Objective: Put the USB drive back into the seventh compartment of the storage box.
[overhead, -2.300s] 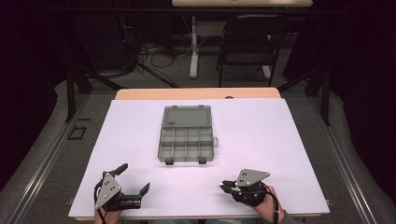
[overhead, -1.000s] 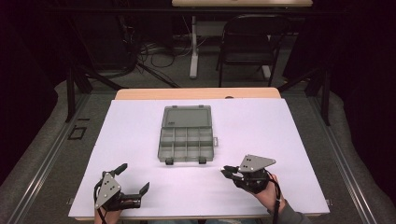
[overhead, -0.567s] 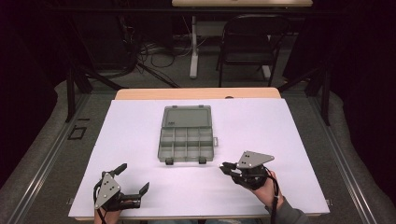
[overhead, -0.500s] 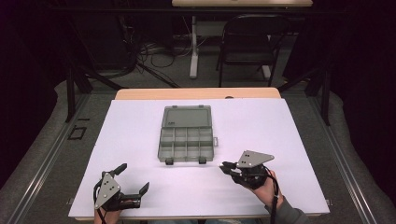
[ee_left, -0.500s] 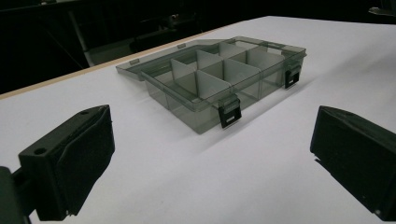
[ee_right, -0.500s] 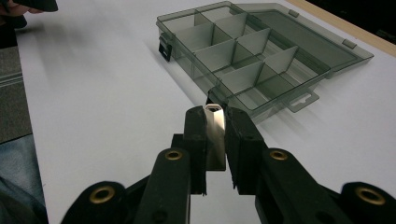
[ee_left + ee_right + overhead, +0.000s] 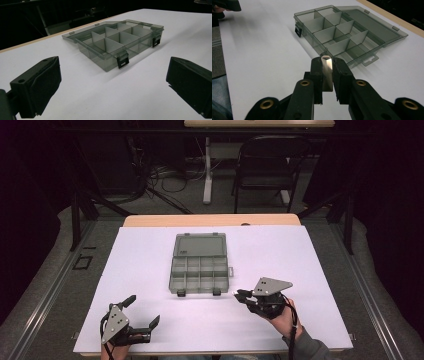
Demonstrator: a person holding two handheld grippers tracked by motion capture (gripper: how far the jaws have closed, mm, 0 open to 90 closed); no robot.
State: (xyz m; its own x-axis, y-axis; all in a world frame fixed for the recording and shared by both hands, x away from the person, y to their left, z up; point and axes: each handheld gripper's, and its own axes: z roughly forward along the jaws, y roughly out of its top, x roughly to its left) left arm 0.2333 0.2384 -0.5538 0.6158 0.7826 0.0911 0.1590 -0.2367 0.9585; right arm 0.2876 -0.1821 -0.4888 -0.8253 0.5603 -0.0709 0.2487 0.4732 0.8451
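The left gripper (image 7: pixel 142 311) rests near the table's front-left corner, its jaws spread wide apart, one lifted above the other. The right gripper (image 7: pixel 239 295) sits toward the front edge, right of centre, jaws closed and pointing left, the hand (image 7: pixel 283 319) behind it.

Left claw (image 7: pixel 112 85) gapes wide before the open compartment box (image 7: pixel 117 42) on the white table (image 7: pixel 100 100)
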